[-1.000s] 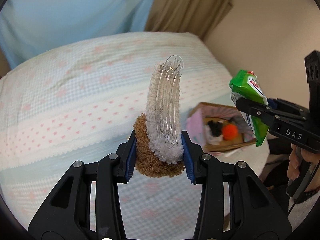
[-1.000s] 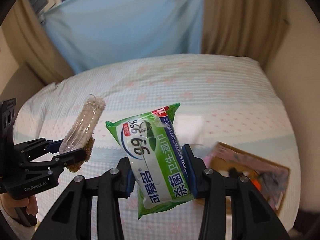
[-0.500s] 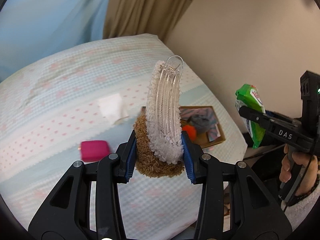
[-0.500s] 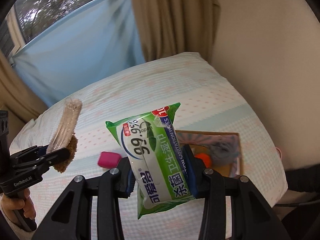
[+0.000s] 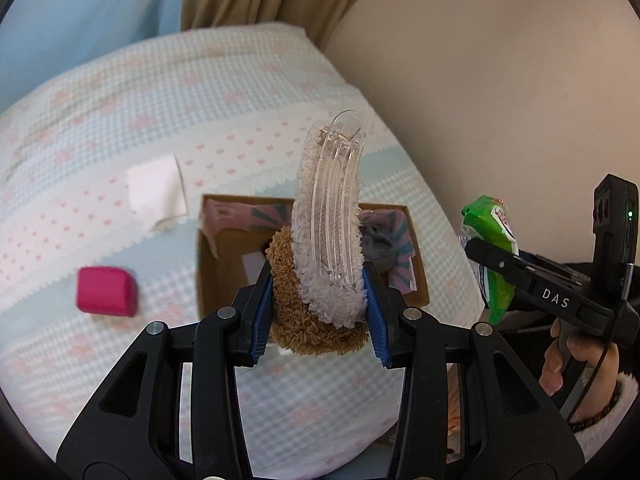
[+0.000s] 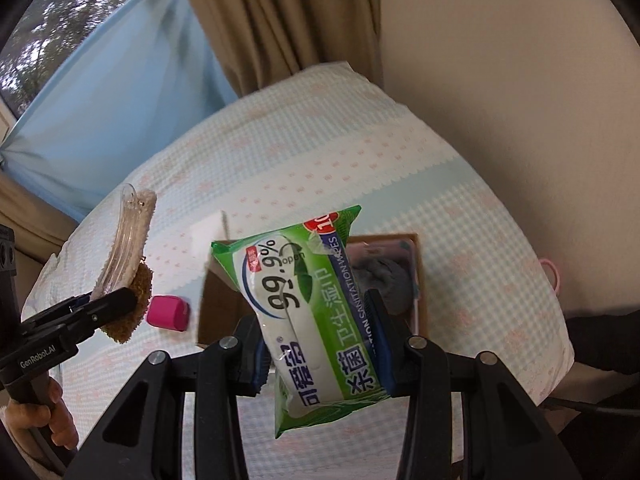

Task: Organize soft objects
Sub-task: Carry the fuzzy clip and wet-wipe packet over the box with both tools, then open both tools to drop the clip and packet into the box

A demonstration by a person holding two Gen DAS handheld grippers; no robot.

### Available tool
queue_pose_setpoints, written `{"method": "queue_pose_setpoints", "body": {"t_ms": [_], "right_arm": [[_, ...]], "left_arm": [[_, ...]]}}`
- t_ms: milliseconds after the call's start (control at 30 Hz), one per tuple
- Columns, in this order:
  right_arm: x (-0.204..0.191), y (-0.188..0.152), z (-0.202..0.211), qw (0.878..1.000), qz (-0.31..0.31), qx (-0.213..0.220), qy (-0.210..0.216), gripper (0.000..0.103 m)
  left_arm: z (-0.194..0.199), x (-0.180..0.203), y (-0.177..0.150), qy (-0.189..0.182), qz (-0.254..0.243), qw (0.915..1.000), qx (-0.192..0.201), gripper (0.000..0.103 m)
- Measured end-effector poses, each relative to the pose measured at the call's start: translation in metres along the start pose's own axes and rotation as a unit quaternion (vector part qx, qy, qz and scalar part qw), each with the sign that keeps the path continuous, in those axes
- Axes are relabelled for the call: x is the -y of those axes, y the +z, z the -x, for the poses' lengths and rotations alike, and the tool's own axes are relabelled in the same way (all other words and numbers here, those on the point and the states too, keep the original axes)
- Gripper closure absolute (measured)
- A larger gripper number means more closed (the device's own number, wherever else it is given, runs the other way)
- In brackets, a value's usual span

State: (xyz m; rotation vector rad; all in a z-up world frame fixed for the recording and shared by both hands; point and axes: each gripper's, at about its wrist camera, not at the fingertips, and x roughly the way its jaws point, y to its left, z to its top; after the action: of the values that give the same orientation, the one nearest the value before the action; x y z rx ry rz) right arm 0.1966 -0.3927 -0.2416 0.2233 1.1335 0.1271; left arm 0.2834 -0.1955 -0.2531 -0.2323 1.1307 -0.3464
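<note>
My left gripper (image 5: 318,316) is shut on a fluffy hair clip (image 5: 320,264), brown and white plush with a clear plastic claw, held up above an open cardboard box (image 5: 208,280) on the bed. My right gripper (image 6: 318,348) is shut on a green pack of wet wipes (image 6: 308,312), which hangs over the same cardboard box (image 6: 212,312). A grey cloth (image 5: 376,242) lies inside the box. Each gripper shows in the other's view: the right gripper (image 5: 496,264) with the wipes (image 5: 490,256) at the right, the left gripper (image 6: 100,304) with the clip (image 6: 124,256) at the left.
A pink block (image 5: 106,291) and a white tissue (image 5: 156,192) lie on the checked bedspread (image 5: 120,120) left of the box. A beige wall (image 5: 500,80) runs along the bed's right side, with curtains (image 6: 260,20) behind. A hand (image 5: 576,360) grips the right tool.
Both grippers have swept across the bed towards the box with their loads still held. The box, once at the right edge of view, now lies right under both of them.
</note>
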Motion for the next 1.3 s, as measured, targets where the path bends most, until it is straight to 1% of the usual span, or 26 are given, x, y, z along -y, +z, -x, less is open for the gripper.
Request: {"method": "queue_pose_setpoints", "body": {"t_ms": [100, 200, 300, 400, 467, 600, 633, 667, 700, 733, 767, 800, 833, 900, 1067, 1200, 1300], "right_arm": [[0.018, 0.002, -0.022, 0.999, -0.024, -0.027, 0.017, 0.064], [0.02, 0.002, -0.041, 0.998, -0.015, -0.051, 0.021, 0.064], [0.018, 0.003, -0.068, 0.997, 0.012, -0.075, 0.026, 0.064], [0.015, 0.003, -0.091, 0.994, 0.055, -0.088, 0.024, 0.064], [0.009, -0.001, -0.107, 0.991, 0.092, -0.097, 0.025, 0.064], [0.009, -0.008, -0.128, 0.986, 0.118, -0.111, 0.028, 0.064], [0.014, -0.006, -0.134, 0.986, 0.118, -0.112, 0.031, 0.064], [0.015, -0.007, -0.137, 0.985, 0.119, -0.116, 0.039, 0.063], [0.016, -0.008, -0.141, 0.984, 0.121, -0.12, 0.047, 0.062], [0.015, -0.01, -0.142, 0.983, 0.128, -0.121, 0.048, 0.046], [0.015, -0.012, -0.143, 0.982, 0.136, -0.12, 0.046, 0.015], [0.015, -0.014, -0.143, 0.982, 0.143, -0.118, 0.044, 0.002], [0.016, -0.016, -0.142, 0.981, 0.145, -0.116, 0.047, 0.0], [0.022, -0.02, -0.14, 0.983, 0.136, -0.117, 0.049, 0.0], [0.027, -0.026, -0.125, 0.988, 0.117, -0.094, 0.045, 0.0], [0.026, -0.027, -0.108, 0.99, 0.114, -0.074, 0.035, 0.0], [0.02, -0.027, -0.095, 0.991, 0.111, -0.062, 0.03, 0.0]], "left_arm": [[-0.028, 0.003, 0.001, 0.012, 0.014, 0.9996, -0.022, 0.066], [-0.051, 0.0, -0.001, 0.025, 0.028, 0.9985, -0.041, 0.066], [-0.079, -0.006, -0.003, 0.036, 0.042, 0.9966, -0.062, 0.066], [-0.107, -0.013, -0.002, 0.049, 0.048, 0.9943, -0.082, 0.066], [-0.119, -0.016, -0.001, 0.057, 0.049, 0.9932, -0.089, 0.066], [-0.138, -0.022, 0.004, 0.071, 0.052, 0.9911, -0.099, 0.066], [-0.141, -0.022, 0.006, 0.076, 0.051, 0.9904, -0.103, 0.065], [-0.143, -0.021, 0.008, 0.084, 0.048, 0.99, -0.103, 0.062], [-0.143, -0.02, 0.011, 0.095, 0.045, 0.9893, -0.101, 0.054], [-0.143, -0.02, 0.014, 0.099, 0.045, 0.9889, -0.101, 0.047], [-0.144, -0.021, 0.016, 0.102, 0.048, 0.9884, -0.102, 0.023], [-0.144, -0.023, 0.019, 0.106, 0.053, 0.9876, -0.102, 0.0], [-0.142, -0.024, 0.021, 0.109, 0.059, 0.9872, -0.101, 0.0], [-0.139, -0.025, 0.022, 0.106, 0.063, 0.9873, -0.101, 0.0], [-0.132, -0.025, 0.018, 0.109, 0.05, 0.987, -0.108, 0.0], [-0.115, -0.023, 0.011, 0.102, 0.047, 0.9887, -0.099, 0.0], [-0.092, -0.021, 0.004, 0.099, 0.041, 0.9905, -0.086, 0.0]]}}
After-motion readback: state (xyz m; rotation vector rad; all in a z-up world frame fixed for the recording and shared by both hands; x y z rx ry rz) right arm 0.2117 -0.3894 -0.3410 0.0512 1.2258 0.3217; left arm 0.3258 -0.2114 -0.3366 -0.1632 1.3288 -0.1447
